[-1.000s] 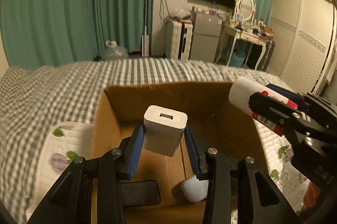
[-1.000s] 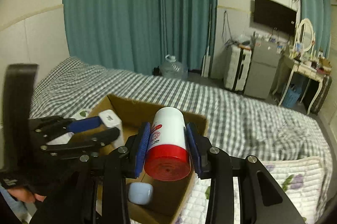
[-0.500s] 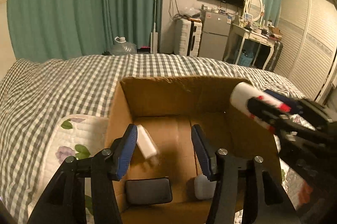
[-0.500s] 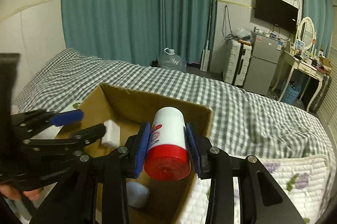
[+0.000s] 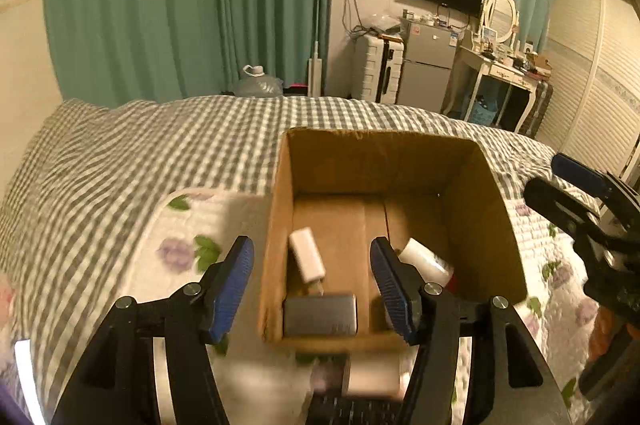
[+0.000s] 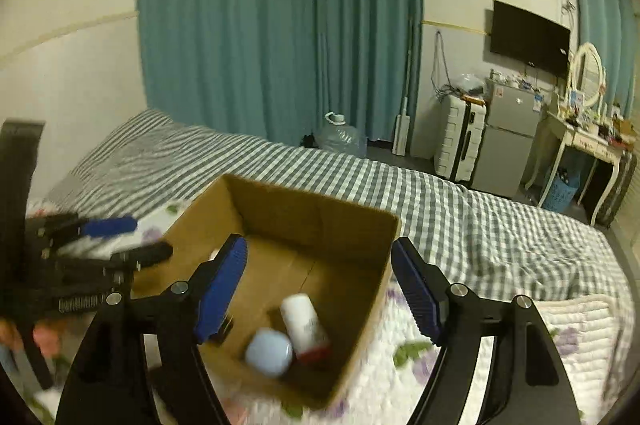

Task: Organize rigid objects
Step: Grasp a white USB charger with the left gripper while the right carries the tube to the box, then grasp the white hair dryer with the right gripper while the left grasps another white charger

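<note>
An open cardboard box [image 5: 496, 225] [image 6: 312, 213] sits on the bed. Inside lie a white charger block [image 5: 307, 260], a dark flat case [image 5: 320, 313], a white bottle with a red cap [image 5: 426, 261] [image 6: 306, 323] and a pale blue rounded case [image 6: 269, 352]. My left gripper [image 5: 312, 285] is open and empty above the box's near left part. My right gripper [image 6: 320, 289] is open and empty above the box; it also shows at the right in the left wrist view [image 5: 576, 193].
The bed has a grey checked cover [image 5: 160, 153] and a white floral quilt [image 5: 188, 241] under the box. A blurred white and dark object [image 5: 360, 377] lies just in front of the box. Green curtains, a suitcase, fridge and dressing table stand beyond the bed.
My left gripper opened and the white charger fell into the box. My right gripper then opened and the bottle dropped into the box. Both grippers pulled back and up.
</note>
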Demonstrator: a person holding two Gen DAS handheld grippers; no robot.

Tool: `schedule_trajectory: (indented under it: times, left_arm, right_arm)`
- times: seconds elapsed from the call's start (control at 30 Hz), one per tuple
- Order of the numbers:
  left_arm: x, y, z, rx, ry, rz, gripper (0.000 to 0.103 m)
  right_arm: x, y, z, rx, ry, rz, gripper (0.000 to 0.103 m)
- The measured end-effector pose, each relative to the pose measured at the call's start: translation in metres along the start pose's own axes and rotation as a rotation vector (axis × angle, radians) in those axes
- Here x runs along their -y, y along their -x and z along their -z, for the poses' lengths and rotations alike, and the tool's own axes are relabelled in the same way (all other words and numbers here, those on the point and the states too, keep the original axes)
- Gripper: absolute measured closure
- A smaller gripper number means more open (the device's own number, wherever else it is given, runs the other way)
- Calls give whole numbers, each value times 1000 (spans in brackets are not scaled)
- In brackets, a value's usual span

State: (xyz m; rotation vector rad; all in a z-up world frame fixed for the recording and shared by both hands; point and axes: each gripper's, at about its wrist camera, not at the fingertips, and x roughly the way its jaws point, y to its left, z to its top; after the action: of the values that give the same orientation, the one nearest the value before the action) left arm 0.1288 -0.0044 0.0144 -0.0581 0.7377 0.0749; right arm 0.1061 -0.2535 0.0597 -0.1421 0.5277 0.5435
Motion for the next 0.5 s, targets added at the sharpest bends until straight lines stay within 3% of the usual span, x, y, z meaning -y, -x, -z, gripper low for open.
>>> schedule_trajectory:
  times: [0.23,0.5]
  left_arm:
    - [-3,37,55,-43,-31,-8,36]
    - [-2,38,140,-196,-67,-61,35]
  right_arm:
    - [-47,32,61,-139,141,-60,29]
    - [-110,11,140,-313,268,-187,29]
